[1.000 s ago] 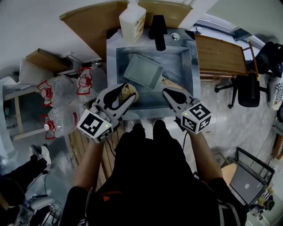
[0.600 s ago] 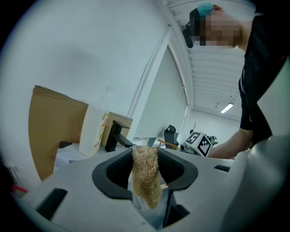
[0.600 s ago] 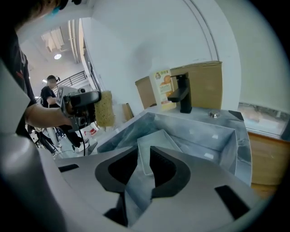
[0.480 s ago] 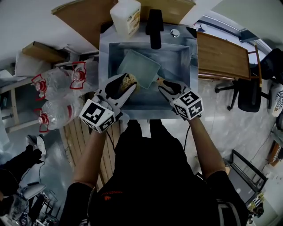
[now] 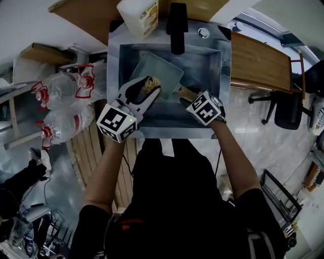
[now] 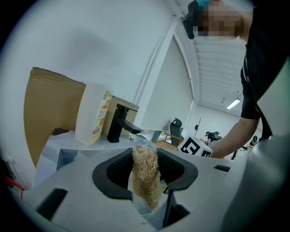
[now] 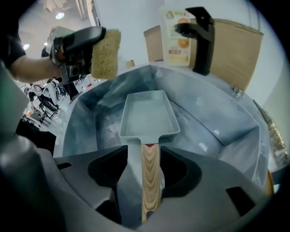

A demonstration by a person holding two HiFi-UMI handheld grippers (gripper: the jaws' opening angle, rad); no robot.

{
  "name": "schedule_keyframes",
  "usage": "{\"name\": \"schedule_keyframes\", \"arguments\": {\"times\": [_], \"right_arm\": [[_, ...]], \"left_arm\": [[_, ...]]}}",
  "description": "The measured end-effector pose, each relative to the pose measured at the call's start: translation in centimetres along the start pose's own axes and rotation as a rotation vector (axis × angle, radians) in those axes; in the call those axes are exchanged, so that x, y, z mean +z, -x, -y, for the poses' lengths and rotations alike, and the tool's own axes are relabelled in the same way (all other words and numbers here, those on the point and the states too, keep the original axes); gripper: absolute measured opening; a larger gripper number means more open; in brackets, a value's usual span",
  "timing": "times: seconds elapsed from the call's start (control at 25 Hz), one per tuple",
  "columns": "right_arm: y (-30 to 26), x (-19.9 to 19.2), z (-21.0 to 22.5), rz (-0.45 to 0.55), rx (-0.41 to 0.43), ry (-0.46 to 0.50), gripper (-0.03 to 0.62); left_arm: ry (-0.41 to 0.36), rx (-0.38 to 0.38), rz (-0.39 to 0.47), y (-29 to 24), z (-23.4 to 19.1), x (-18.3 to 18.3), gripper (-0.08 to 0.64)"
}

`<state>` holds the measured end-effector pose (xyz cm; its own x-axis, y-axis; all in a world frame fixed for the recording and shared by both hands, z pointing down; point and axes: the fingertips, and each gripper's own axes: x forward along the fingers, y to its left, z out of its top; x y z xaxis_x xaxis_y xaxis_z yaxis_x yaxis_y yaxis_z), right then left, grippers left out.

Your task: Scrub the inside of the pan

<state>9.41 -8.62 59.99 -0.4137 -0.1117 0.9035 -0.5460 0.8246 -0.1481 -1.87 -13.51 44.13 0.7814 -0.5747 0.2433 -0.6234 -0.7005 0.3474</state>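
Note:
A grey-green rectangular pan [image 5: 158,72] with a wooden handle [image 5: 185,93] lies in the steel sink [image 5: 114,101]. My left gripper [image 5: 147,89] is shut on a tan fibrous scrubber [image 5: 151,83], held over the pan's near left edge. In the left gripper view the scrubber [image 6: 146,176] stands pinched between the jaws. My right gripper [image 7: 146,156] has its jaws opening around the wooden handle [image 7: 151,176]; a gap shows on the handle's left side. The pan [image 7: 148,113] lies flat ahead of it, and the scrubber [image 7: 105,53] hangs at upper left.
A black faucet [image 5: 176,25] stands at the sink's back rim, with a white bottle [image 5: 139,15] to its left. Clear plastic bags with red print [image 5: 66,96] lie left of the sink. A wooden tabletop [image 5: 260,63] and an office chair [image 5: 288,106] are at the right.
Both grippers have moved forward into the sink. The scrubber now sits over the pan's edge, and the right gripper has come up around the wooden handle.

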Motion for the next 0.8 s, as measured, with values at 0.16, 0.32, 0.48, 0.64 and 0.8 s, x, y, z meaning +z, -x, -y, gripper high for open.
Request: {"name": "schedule_keyframes", "arguments": {"times": [0.16, 0.32, 0.48, 0.64, 0.8], "right_arm": [[-2.0, -1.1, 0.6, -0.099, -0.019, 0.095, 0.218], [-3.3, -1.8, 1.3, -0.152, -0.036, 0.128, 0.218], [-4.3, -2.7, 1.6, -0.188, -0.048, 0.139, 0.215], [-4.6, -3.1, 1.5, -0.194, -0.061, 0.157, 0.173], [-4.5, -3.1, 1.2, -0.201, -0.064, 0.164, 0.172]], "left_arm": [[0.009, 0.006, -0.009, -1.2, -0.7, -0.8, 0.169], [0.011, 0.005, -0.025, -2.1, -1.5, -1.8, 0.169], [0.021, 0.014, -0.038, -2.7, -2.1, -2.9, 0.169], [0.029, 0.018, -0.044, -3.0, -2.3, -3.7, 0.169], [0.032, 0.007, -0.054, -3.4, -2.0, -4.6, 0.169]]}}
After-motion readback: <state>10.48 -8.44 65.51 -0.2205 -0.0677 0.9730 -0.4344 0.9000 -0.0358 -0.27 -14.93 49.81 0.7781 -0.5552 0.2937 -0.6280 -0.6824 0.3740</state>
